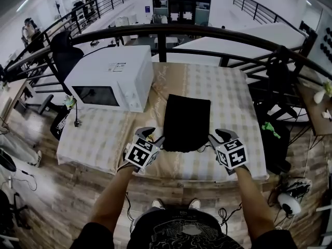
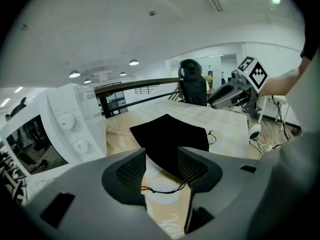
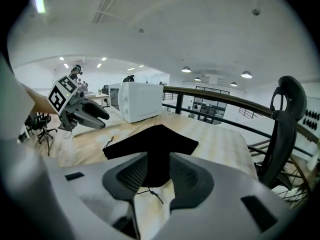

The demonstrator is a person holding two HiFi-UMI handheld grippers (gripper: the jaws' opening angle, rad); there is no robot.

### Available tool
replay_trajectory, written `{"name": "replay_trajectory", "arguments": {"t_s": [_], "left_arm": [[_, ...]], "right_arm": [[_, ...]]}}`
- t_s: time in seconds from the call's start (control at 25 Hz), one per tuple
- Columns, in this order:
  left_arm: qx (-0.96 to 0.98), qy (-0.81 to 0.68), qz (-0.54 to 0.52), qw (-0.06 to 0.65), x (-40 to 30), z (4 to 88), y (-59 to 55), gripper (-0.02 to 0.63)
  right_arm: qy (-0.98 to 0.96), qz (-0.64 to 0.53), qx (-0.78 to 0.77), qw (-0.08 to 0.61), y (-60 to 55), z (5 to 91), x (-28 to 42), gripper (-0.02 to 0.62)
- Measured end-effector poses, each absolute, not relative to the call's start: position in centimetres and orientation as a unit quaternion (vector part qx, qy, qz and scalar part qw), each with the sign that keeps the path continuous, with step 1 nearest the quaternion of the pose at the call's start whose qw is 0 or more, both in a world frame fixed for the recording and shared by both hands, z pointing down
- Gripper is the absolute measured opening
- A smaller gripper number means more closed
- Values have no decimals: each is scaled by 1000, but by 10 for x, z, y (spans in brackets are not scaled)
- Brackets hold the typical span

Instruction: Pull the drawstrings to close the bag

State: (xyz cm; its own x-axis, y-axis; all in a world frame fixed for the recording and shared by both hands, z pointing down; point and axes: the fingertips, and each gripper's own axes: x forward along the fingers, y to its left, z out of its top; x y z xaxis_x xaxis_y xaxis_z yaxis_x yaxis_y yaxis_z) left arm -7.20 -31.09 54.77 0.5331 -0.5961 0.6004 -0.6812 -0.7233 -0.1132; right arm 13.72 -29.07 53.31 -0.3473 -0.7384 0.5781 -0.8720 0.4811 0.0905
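Note:
A black drawstring bag [image 1: 187,122] lies flat on the checked tablecloth [image 1: 244,102], its mouth toward the near edge. My left gripper [image 1: 155,137] stands open at the bag's near left corner. In the left gripper view [image 2: 161,166] a thin black cord [image 2: 162,189] lies on the cloth under the gap between the jaws, untouched by the pads, with the bag [image 2: 170,139] just beyond. My right gripper [image 1: 215,136] is open at the near right corner. In the right gripper view [image 3: 158,173] the bag's corner [image 3: 150,144] and its knotted cord [image 3: 150,193] sit in the gap.
A white microwave [image 1: 111,79] stands on the table's far left, close to the bag. A dark railing [image 1: 207,32] runs behind the table. An office chair [image 3: 285,129] stands beyond the right side. The table's front edge is right below both grippers.

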Motion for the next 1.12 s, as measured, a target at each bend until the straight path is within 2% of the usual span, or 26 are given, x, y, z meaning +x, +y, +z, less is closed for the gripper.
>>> {"name": "replay_trajectory", "arguments": {"t_s": [0.4, 1.12], "left_arm": [[872, -313, 370, 73, -68, 600, -289, 216], [855, -279, 432, 72, -70, 635, -273, 216]], "right_arm": [[-833, 133, 430, 321, -279, 569, 124, 138], [-825, 84, 320, 457, -264, 637, 127, 161]]}}
